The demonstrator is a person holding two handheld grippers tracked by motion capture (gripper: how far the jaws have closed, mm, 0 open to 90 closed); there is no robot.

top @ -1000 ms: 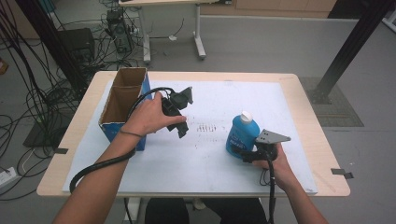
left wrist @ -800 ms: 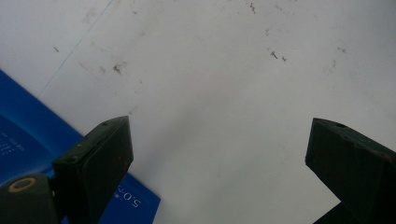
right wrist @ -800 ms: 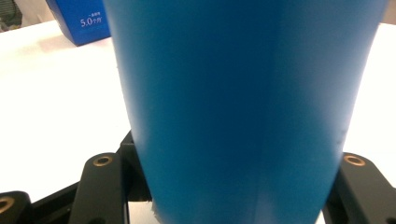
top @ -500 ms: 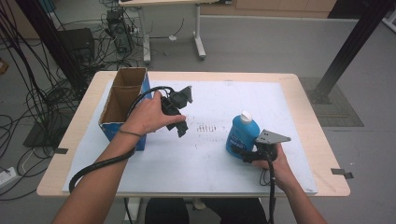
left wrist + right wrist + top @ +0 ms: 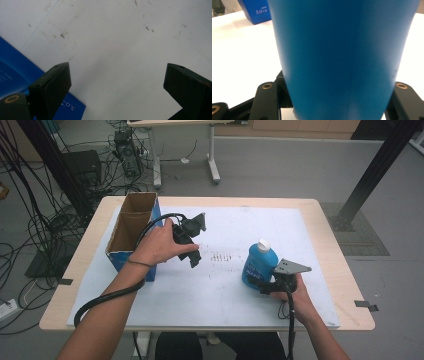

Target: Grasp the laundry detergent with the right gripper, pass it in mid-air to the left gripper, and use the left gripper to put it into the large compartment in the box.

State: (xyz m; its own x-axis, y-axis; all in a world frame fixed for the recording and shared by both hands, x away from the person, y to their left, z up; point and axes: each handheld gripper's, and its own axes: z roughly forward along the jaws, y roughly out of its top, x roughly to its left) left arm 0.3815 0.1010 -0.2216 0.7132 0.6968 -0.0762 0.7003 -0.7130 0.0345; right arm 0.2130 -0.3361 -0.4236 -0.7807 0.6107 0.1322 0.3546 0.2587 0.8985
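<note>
A blue bottle (image 5: 258,262) with a white cap stands upright on the white mat (image 5: 210,295), right of the middle. My right gripper (image 5: 259,282) is shut on its lower body from the near side. In the right gripper view the bottle (image 5: 344,57) sits between the black fingers (image 5: 265,100). My left gripper (image 5: 195,256) hangs over the mat beside an open cardboard box (image 5: 125,265) with blue sides. Its jaws stand wide open with nothing between them (image 5: 116,72), pointing down at bare mat, and the box's blue corner (image 5: 15,72) lies at the left.
The box stands at the mat's left edge, its top flaps open. The wooden table edge (image 5: 330,245) runs around the mat. Faint pencil marks (image 5: 222,257) lie between the two grippers. Cables and a table leg are on the floor beyond.
</note>
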